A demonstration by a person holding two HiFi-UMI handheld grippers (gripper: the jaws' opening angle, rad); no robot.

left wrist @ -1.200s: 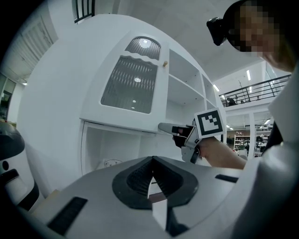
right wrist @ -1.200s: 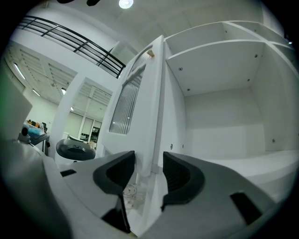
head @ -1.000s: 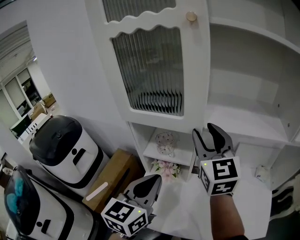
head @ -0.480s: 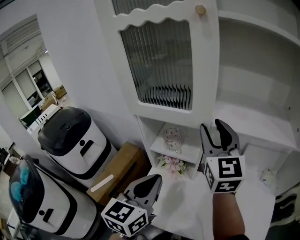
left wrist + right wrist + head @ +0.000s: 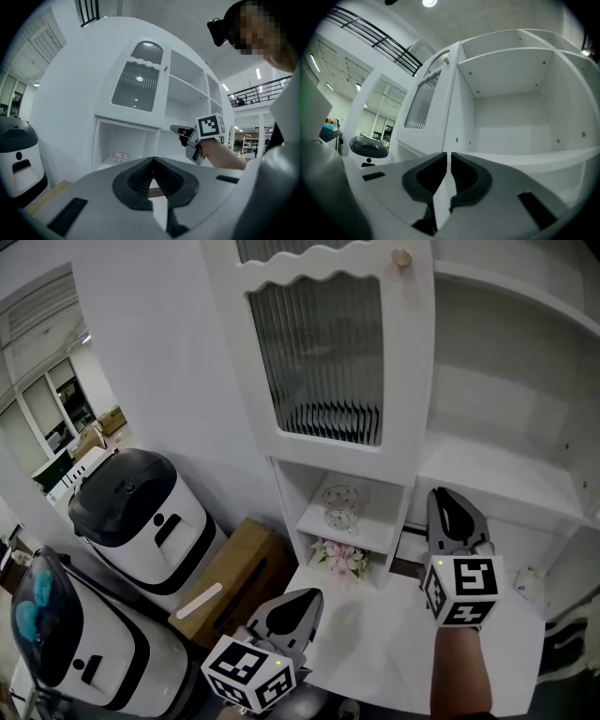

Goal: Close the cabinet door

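White cabinet door (image 5: 405, 381), ribbed grey pane (image 5: 323, 357)

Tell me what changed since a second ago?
The right gripper changed: its jaws, spread wide before, are closing with nothing between them. The left gripper stays shut, and the door is still open, untouched.

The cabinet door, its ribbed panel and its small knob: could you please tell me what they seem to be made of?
Cabinet door: probably painted wood or board, smooth matt white all over.
Ribbed panel: likely fluted glass or clear plastic, greyish with fine vertical ridges.
Knob: pale tan, round; wood or metal, too small to tell.
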